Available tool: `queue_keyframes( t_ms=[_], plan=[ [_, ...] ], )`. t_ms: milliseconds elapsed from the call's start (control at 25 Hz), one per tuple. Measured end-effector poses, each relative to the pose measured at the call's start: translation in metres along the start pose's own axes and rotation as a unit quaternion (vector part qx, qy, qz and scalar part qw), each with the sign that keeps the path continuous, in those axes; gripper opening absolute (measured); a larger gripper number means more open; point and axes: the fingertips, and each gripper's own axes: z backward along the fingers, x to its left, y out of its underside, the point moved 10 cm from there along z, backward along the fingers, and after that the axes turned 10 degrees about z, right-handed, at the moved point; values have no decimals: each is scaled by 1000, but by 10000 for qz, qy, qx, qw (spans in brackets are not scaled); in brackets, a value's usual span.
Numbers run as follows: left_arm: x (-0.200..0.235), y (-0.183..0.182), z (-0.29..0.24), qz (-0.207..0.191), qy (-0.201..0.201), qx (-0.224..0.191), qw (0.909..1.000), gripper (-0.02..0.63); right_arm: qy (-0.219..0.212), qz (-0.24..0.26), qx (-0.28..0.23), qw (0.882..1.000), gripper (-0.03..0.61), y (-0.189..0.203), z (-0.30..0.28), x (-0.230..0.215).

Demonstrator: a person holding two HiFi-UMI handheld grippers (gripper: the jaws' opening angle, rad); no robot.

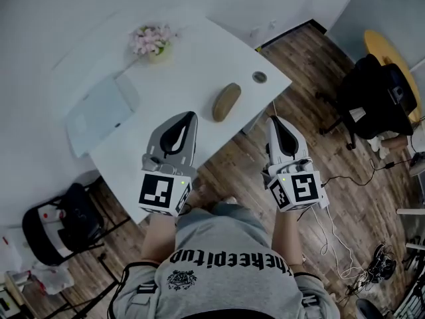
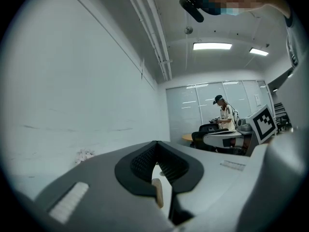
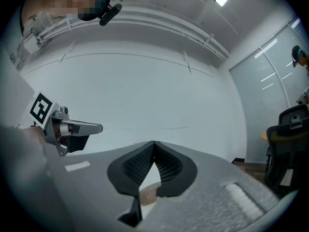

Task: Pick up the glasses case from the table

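Matt glasses case, wood-plank floor

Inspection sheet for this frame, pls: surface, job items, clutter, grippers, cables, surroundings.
Surface: white table, mostly bare.
Job's things: glasses case lying flat near the table's front edge, untouched.
Clutter: flowers; pale blue sheet; round grommet.
Grippers: left gripper and right gripper, fingers shut, nothing held, both short of the case.
Cables: loose cables on the floor at the right, none on the table.
Surroundings: wood floor; black chair; a person standing far off.
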Motion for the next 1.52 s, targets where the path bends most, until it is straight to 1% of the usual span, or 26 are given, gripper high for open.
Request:
queue_keyframes(
  t_ms=[360, 640, 840, 1040, 1200, 1360, 1520],
  plan=[
    [-17, 9, -28, 77, 96, 16, 9999, 18, 66, -27, 48, 10000, 2, 8, 8, -25],
    [-7, 16, -51, 133, 145, 176, 9997, 18, 124, -99, 139, 9998, 2, 14, -3, -30],
    [4, 22, -82, 230, 266, 343, 9988, 18, 219, -111, 237, 9994, 2, 16, -19, -40],
    [14, 30, -117, 324, 428, 593, 9968, 18, 366, -16, 374, 9986, 2, 12, -35, -53],
    [18, 43, -142, 348, 565, 861, 9941, 18, 492, 15, 521, 9974, 2, 16, -42, -61],
    [23, 60, -164, 302, 648, 1216, 9900, 18, 602, -18, 689, 9958, 2, 23, -47, -66],
    [30, 80, -181, 277, 735, 1606, 9839, 19, 653, -61, 849, 9942, 2, 29, -56, -68]
  ],
)
